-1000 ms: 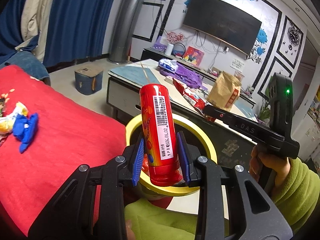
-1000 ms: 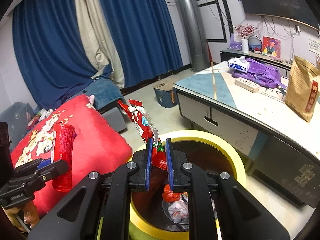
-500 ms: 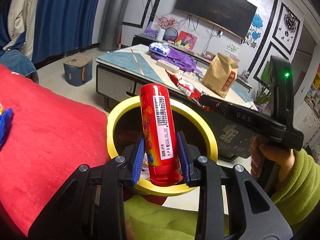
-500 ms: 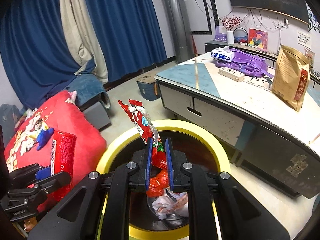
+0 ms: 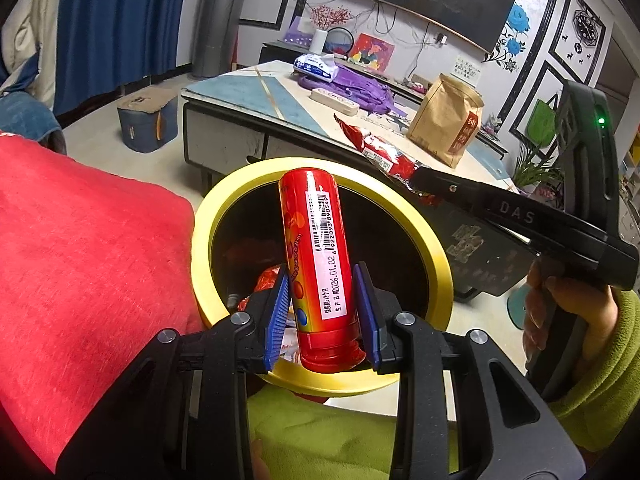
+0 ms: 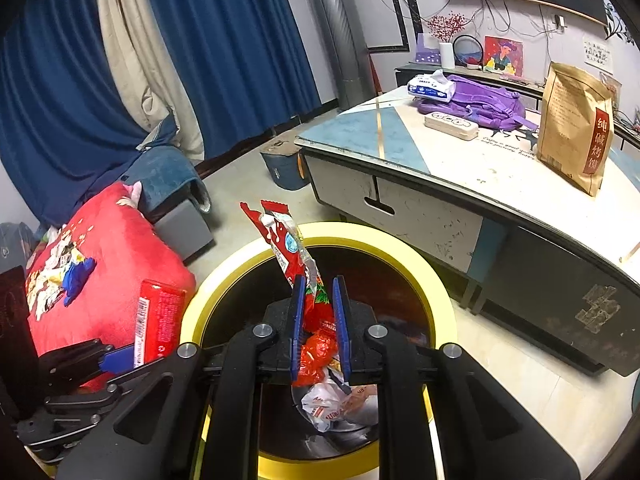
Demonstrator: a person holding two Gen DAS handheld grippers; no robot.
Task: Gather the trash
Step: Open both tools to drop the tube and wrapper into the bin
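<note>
Nearest, the left tongs (image 5: 322, 314) clamp a red candy tube (image 5: 314, 256) by its lower end, blue pads pressed against both sides, cap end down and the long axis running up and slightly away from the camera. It is a rigid, glossy cylinder with a white barcode label down its face. Directly beyond and below it opens the bin (image 5: 420, 224), a round container with a thick yellow rim and a dark inside, so the tube already stands over the mouth (a release should drop it straight in, by my reading).

From the right wrist view, the right tongs (image 6: 320, 322) are narrow, pinching a red foil wrapper (image 6: 294, 252) near its lower end; the thin, crinkled strip rises and leans left above the pads. These tongs also hang over the bin (image 6: 404, 248), in which crumpled white and red wrappers (image 6: 340, 396) lie at the bottom. Both pieces of trash sit above the opening, and neither hand looks clearly nearer the drop than the other.

Left of the bin lies a soft red blanket (image 5: 80, 248), with more scraps and a blue scrap (image 6: 76, 276) scattered farther along it. Beyond stands the worktop (image 6: 400, 148), hard and glossy, carrying a brown paper bag (image 6: 572, 124), a purple bag (image 6: 484, 104) and a tissue pack (image 6: 430, 86).
</note>
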